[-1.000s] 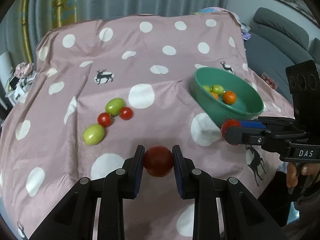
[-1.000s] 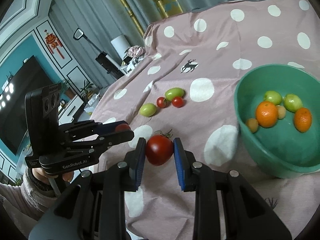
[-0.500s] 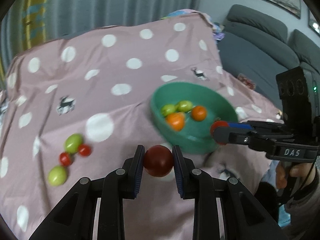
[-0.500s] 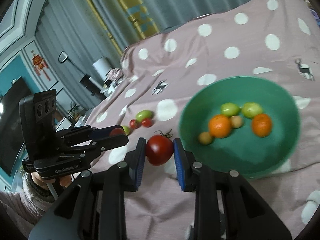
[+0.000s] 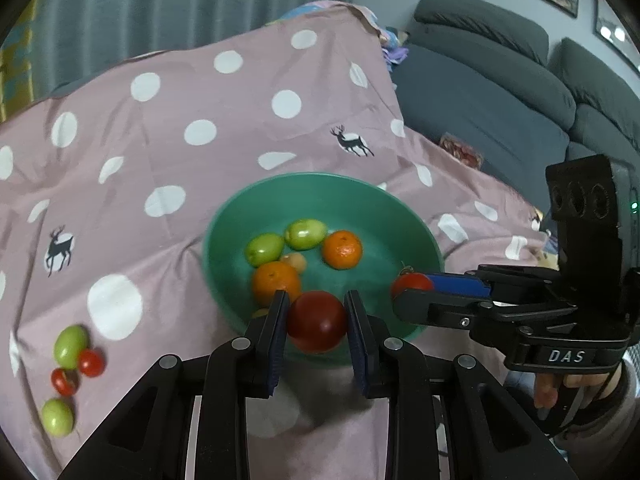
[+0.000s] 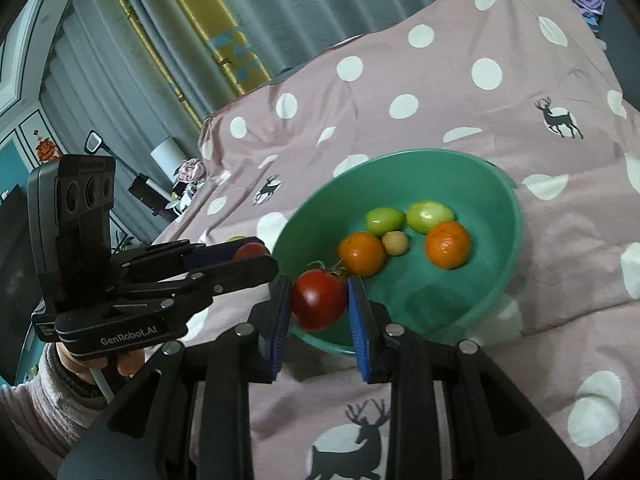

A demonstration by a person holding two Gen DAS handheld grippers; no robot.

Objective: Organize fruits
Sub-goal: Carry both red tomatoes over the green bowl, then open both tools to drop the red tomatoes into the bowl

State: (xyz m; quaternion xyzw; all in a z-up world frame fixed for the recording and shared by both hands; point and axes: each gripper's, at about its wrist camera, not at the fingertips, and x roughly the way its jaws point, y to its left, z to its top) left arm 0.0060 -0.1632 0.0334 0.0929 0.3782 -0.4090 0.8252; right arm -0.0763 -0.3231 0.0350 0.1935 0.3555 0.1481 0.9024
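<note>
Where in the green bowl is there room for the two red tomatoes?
The green bowl is bare on its near-right floor, below the right-hand orange. The middle is crowded: two oranges, two green fruits and a small tan one huddle together.

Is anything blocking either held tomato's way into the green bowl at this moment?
Nothing visible does. The left gripper holds a dark red tomato at the green bowl near rim; the right gripper holds a stemmed tomato there too. Bare floor remains beside the oranges.

A pink cloth (image 5: 240, 128) with white dots and black deer bears a green bowl (image 5: 360, 200) of orange and green fruit.
</note>
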